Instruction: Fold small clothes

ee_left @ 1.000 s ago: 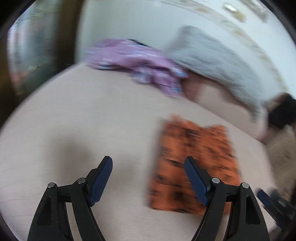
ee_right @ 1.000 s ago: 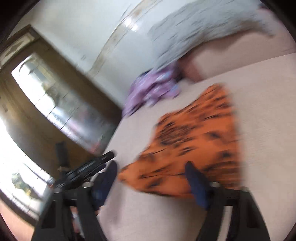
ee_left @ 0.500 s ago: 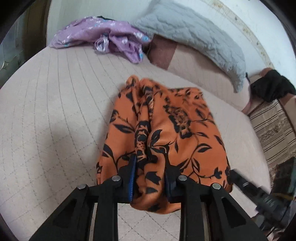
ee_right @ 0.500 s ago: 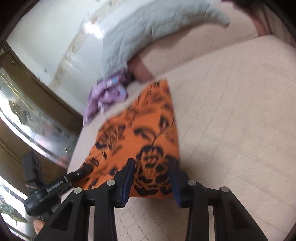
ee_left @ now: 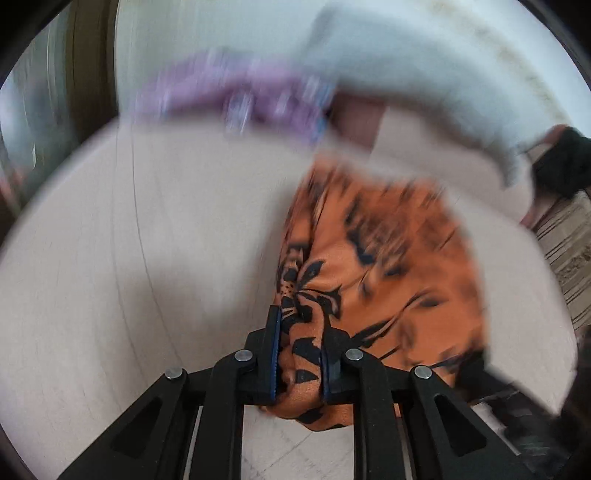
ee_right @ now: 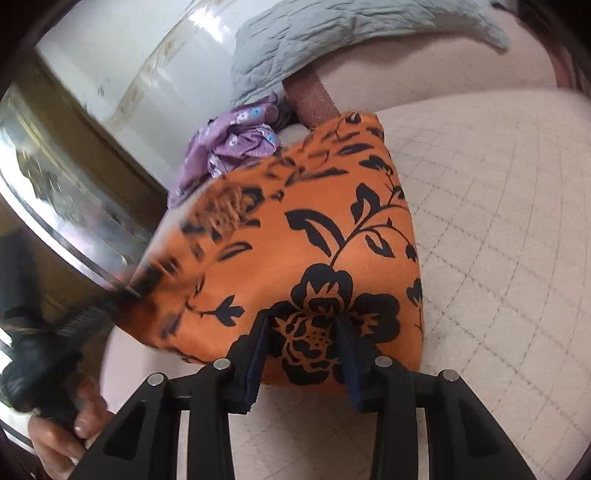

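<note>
Pinching a bunched fold of the orange garment (ee_left: 388, 266), the left gripper (ee_left: 300, 347) had both blue-lined fingers (ee_left: 274, 350) pressed against the cloth from either side, with a wad of fabric spilling out beneath them. The right gripper (ee_right: 302, 343) likewise held the near edge of the same garment (ee_right: 314, 236), its fingers (ee_right: 258, 354) clamped on a large black flower of the print.

From the right wrist view, the orange garment with its black leaves and blossoms stretched away from the fingers, its near edge lifted off the quilted cream bed surface (ee_right: 498, 221) while its far end reached toward the bed's back. Its left side was smeared by motion, where the other gripper's black body and the person's hand (ee_right: 62, 432) showed at the lower left corner.

From the left wrist view, nearly everything was blurred; the garment spread up and to the right of the fingers over the pale bed surface (ee_left: 110, 277).

Beyond the garment's far end lay a crumpled purple floral cloth (ee_right: 232, 144), just beside a reddish-brown cushion (ee_right: 314, 99). A grey quilted blanket (ee_right: 332, 33) was draped over the top of that cushion and along the back. To the left stood a dark wooden cabinet with glass panels (ee_right: 74, 192), against a white wall. A dark object (ee_left: 565, 162) sat at the far right in the left wrist view, too blurred to identify.
</note>
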`<move>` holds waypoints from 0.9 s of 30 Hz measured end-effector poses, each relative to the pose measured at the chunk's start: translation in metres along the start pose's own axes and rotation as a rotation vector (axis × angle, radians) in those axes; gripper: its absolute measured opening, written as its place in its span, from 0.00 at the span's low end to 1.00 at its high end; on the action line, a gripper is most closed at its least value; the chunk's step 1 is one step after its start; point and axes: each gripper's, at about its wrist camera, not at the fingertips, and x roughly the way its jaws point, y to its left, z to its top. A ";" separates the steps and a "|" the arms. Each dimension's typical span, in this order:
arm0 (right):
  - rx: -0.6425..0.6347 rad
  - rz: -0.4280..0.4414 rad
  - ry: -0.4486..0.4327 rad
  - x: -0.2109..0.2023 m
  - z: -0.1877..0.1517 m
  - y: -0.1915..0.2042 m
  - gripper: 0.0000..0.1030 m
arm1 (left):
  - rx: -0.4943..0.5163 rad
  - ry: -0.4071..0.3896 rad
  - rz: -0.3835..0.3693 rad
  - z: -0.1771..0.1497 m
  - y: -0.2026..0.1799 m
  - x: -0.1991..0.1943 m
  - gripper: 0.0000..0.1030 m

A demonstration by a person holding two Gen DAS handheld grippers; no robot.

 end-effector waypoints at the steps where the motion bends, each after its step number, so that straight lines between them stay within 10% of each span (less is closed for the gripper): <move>1: -0.007 0.004 0.015 -0.002 0.002 0.000 0.39 | -0.029 0.003 -0.017 0.000 0.005 0.001 0.19; 9: -0.022 0.057 -0.022 -0.037 0.059 0.000 0.39 | -0.028 0.002 -0.058 0.001 0.014 -0.015 0.28; 21: 0.002 -0.069 0.144 0.067 0.106 -0.002 0.37 | 0.061 -0.004 0.047 -0.004 0.008 -0.009 0.52; 27: -0.110 0.099 0.107 0.073 0.122 0.053 0.37 | 0.038 0.009 0.031 -0.001 0.012 -0.009 0.59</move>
